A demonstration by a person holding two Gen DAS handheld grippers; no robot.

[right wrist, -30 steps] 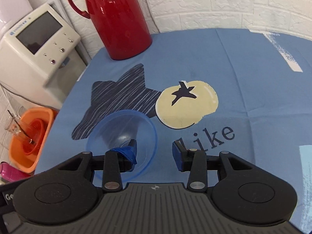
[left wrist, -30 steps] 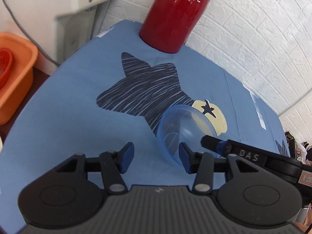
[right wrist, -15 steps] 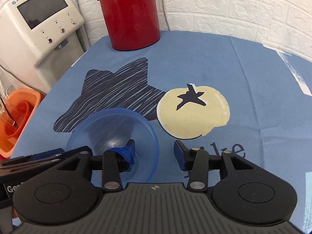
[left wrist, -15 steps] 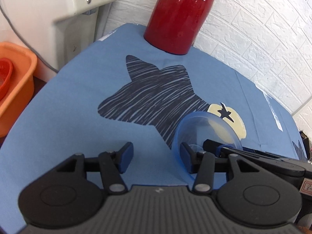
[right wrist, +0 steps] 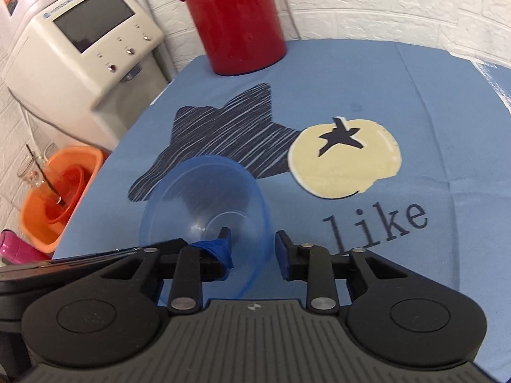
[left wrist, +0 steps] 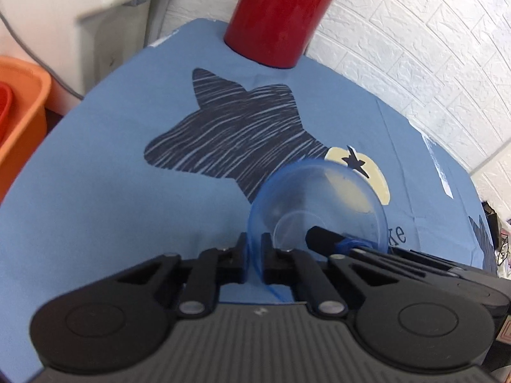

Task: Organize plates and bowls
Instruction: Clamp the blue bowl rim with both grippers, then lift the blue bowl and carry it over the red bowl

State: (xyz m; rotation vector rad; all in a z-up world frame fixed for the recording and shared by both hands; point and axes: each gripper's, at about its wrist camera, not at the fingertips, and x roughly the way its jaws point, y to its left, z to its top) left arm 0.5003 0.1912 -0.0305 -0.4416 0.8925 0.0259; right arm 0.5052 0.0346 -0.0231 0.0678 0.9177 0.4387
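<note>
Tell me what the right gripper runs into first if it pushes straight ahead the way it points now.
The blue bowl: its wall already sits between the right gripper's open fingers, one inside, one outside. Beyond it lies only the blue tablecloth, with the red thermos far back and left, though depth is hard to judge.

White brick wall (right wrist: 399,3), blue printed tablecloth (right wrist: 367,89), white appliance (right wrist: 80,48)

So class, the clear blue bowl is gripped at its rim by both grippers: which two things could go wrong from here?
1. The left gripper pinches only the thin rim of the blue bowl; tilted on edge, it may slip or flex out.
2. The right gripper stands open, one finger inside the bowl; if the two pull apart, the finger could snag the wall and jerk the bowl onto the tablecloth.
</note>
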